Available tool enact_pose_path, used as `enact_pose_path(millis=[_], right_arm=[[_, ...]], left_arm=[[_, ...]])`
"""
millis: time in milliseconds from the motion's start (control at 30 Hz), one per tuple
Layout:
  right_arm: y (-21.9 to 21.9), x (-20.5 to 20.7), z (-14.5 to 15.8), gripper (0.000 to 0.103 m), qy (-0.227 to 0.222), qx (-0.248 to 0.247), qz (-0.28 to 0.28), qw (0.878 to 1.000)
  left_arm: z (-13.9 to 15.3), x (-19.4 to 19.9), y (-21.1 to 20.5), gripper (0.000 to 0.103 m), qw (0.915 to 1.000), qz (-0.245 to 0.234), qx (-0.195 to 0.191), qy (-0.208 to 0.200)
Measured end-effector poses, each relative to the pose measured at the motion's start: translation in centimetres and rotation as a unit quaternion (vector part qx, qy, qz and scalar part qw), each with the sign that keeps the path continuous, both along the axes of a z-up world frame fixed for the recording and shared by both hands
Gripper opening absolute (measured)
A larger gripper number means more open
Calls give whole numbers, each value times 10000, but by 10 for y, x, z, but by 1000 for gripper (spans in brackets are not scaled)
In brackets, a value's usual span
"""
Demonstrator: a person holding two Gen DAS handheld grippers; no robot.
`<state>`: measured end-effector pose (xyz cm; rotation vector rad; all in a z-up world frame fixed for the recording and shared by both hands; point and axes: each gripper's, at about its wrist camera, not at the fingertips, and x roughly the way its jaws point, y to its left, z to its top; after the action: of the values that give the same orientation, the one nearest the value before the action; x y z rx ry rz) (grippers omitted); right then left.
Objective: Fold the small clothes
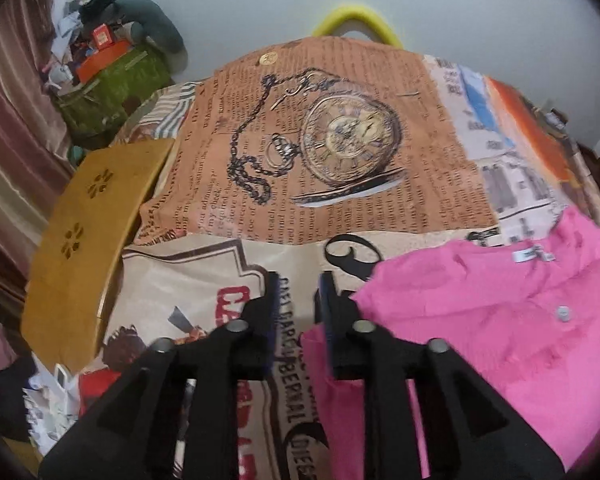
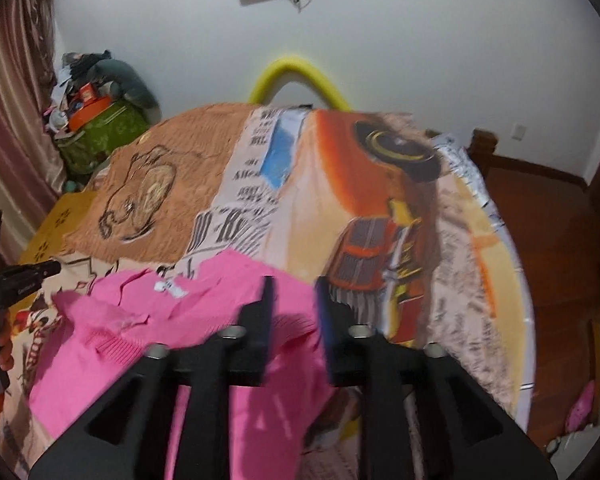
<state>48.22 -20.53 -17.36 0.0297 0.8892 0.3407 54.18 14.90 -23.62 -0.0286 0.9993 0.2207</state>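
Observation:
A pink knit cardigan (image 1: 500, 312) with a white neck label and a button lies spread on the printed bedspread (image 1: 320, 152). My left gripper (image 1: 299, 286) is open and empty at the garment's left edge, its right finger just over the pink cloth. In the right wrist view the cardigan (image 2: 148, 340) lies at lower left. My right gripper (image 2: 292, 292) is open above the garment's right edge, with nothing between its fingers. The left tool (image 2: 4, 284) shows at that view's far left.
A yellow wooden panel (image 1: 88, 240) lies left of the bed. A green box piled with clutter (image 1: 112, 72) stands by the curtain. A yellow curved rail (image 1: 356, 20) is at the bed's far end. Wooden floor (image 2: 548, 208) is on the right.

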Motion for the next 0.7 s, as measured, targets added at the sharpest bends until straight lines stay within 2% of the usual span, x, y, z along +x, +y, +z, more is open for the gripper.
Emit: enact_pose_path(millis=[100,233,367,533,700], right_arm=[[-10,-13,11,41,-109,73,6,9999],[-22,-46,19,41,-54,182,177,9997],[-29,-84,14,44,20,102,325,9994],[-36,-127,-10,47,403,34,438,9982],[-35,-145,-39,47,793,-12,442,9959]], left_arm=[[11,-18,1,32,9996,-114,-245,-54],[21,-54,-3,45,9993,-304,-186,-55],[19,-93,-7,54,9987,-466,-219,51],[-7,-141,-10,56,9956,-624,-511,478],[-35,-160,-20,56,9914,-718,-737,812]])
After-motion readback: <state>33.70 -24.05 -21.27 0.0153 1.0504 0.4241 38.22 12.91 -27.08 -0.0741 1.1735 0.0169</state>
